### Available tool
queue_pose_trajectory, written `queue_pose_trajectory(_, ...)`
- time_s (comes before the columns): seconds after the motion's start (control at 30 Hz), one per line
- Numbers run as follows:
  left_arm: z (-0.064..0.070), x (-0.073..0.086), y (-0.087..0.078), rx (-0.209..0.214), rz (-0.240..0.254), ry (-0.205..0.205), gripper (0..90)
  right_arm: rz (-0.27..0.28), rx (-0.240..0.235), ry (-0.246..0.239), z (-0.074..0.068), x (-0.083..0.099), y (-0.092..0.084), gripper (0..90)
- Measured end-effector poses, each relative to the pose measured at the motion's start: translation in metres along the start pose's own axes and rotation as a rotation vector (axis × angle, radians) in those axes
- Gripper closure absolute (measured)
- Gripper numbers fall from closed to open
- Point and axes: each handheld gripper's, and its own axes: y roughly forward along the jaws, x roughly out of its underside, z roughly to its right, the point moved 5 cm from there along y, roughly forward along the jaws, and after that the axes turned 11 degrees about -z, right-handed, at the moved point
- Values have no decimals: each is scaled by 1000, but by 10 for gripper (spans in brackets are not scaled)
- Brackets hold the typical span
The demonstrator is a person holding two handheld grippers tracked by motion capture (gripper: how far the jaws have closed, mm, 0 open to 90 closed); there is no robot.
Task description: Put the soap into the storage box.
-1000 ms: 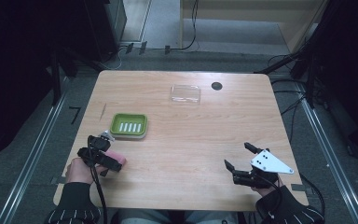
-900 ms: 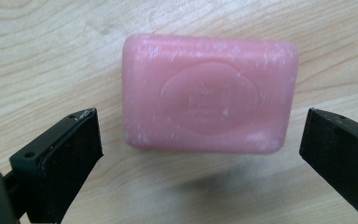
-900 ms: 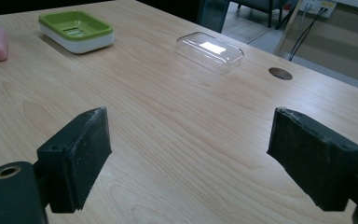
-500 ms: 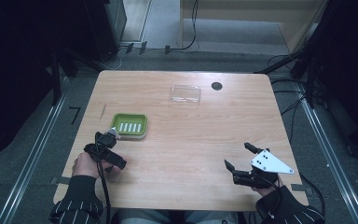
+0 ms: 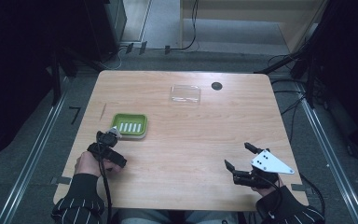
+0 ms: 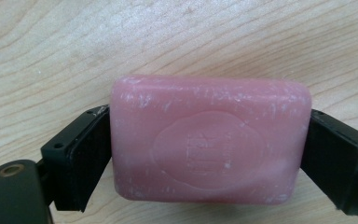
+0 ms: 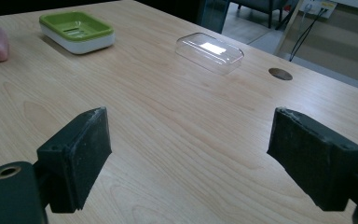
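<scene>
Stamped emblem on pink soap illegible.

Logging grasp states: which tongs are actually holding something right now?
The left tongs: shut on the pink soap. The right tongs gape open above bare table.

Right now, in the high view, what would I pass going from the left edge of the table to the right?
Left gripper → green soap dish → clear plastic lid → dark round hole in the table → right gripper.
</scene>
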Motion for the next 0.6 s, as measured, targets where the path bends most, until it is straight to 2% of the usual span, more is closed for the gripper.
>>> queue_pose_trajectory(0.6,1,0,3,-12,-6,4,133,1,-2,-5,0,0,0,136)
